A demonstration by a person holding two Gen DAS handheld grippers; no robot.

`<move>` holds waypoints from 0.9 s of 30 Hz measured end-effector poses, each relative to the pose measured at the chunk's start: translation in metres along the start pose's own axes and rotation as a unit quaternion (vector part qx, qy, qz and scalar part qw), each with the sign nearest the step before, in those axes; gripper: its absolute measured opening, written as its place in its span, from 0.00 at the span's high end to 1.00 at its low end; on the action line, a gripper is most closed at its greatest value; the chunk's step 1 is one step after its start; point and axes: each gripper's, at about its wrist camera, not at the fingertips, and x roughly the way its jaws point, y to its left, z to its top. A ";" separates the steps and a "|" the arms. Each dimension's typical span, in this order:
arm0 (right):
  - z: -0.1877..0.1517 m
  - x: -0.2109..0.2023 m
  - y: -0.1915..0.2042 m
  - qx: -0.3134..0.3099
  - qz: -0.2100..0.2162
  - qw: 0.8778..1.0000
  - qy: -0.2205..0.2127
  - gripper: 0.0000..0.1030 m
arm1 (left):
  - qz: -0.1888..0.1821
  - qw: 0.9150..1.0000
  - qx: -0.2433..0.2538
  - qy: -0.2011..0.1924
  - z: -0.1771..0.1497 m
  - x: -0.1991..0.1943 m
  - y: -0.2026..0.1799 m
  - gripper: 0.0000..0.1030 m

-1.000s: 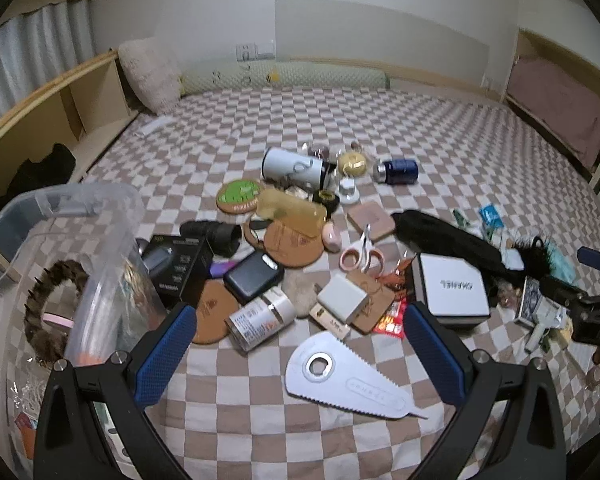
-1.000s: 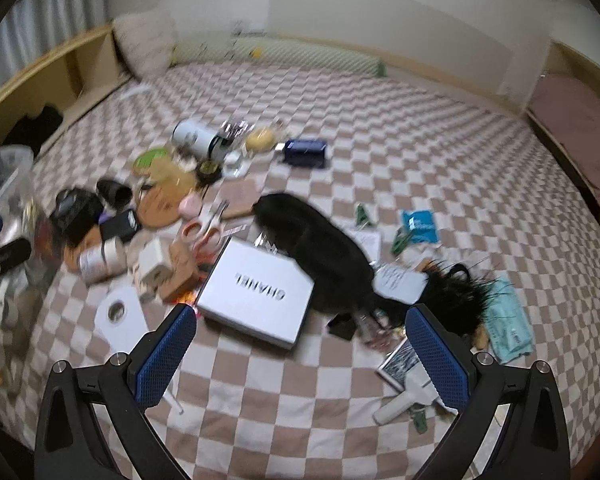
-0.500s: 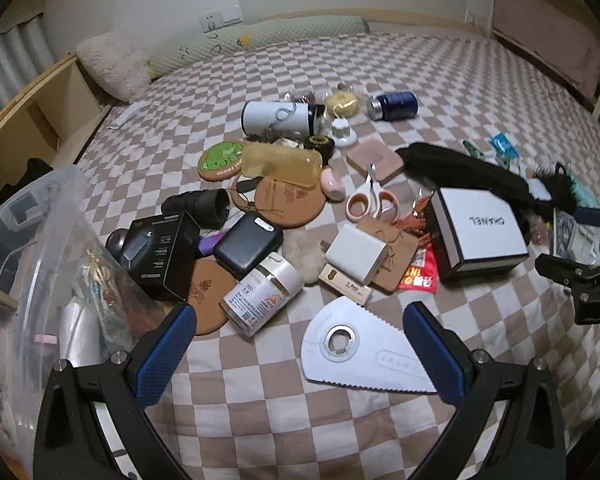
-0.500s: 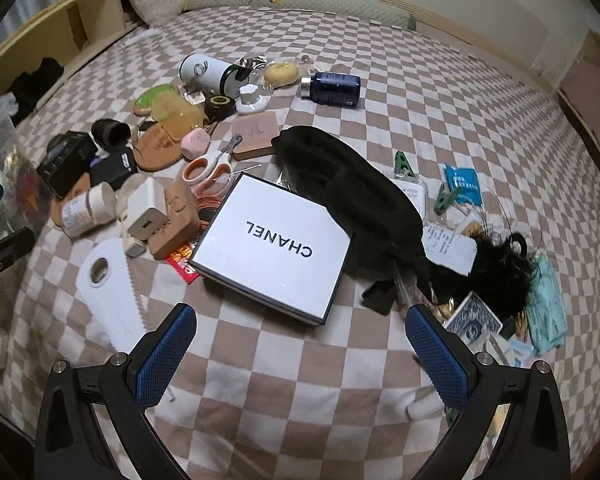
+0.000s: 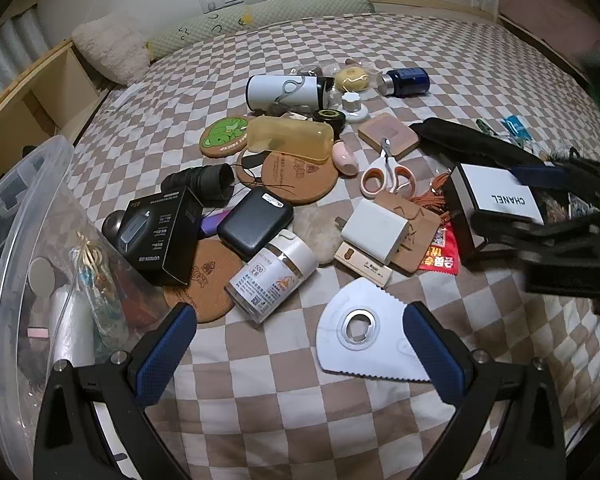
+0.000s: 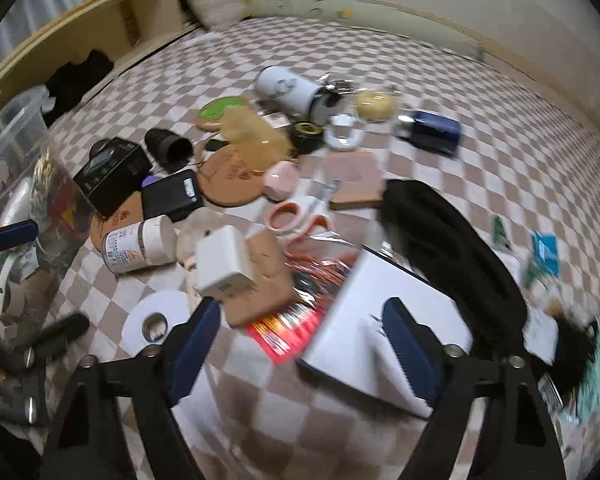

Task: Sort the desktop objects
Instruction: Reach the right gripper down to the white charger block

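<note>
On the checkered bed [image 5: 440, 40], one white box [image 5: 500, 196], perhaps three cork coasters [image 5: 296, 176], both hand-held grippers [image 5: 300, 340] [image 6: 296, 336] spread, empty.

My left wrist view looks forward and down from the near edge of the checkered bedspread [image 5: 440, 52], close above the clutter. My right wrist view, blurred, faces far-left from nearer the white box [image 6: 384, 320]. Both share the white charger [image 5: 374, 230] [image 6: 222, 262].
</note>
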 end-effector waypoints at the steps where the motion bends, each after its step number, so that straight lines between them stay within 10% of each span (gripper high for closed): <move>1: 0.004 0.006 0.007 -0.008 0.003 1.000 0.002 0.22 | 0.000 1.000 0.004 0.000 -0.001 0.000 -0.001 0.00; 27: 0.017 0.072 0.029 -0.076 0.001 0.997 0.034 0.52 | -0.029 1.000 -0.008 0.010 0.002 0.008 0.006 0.00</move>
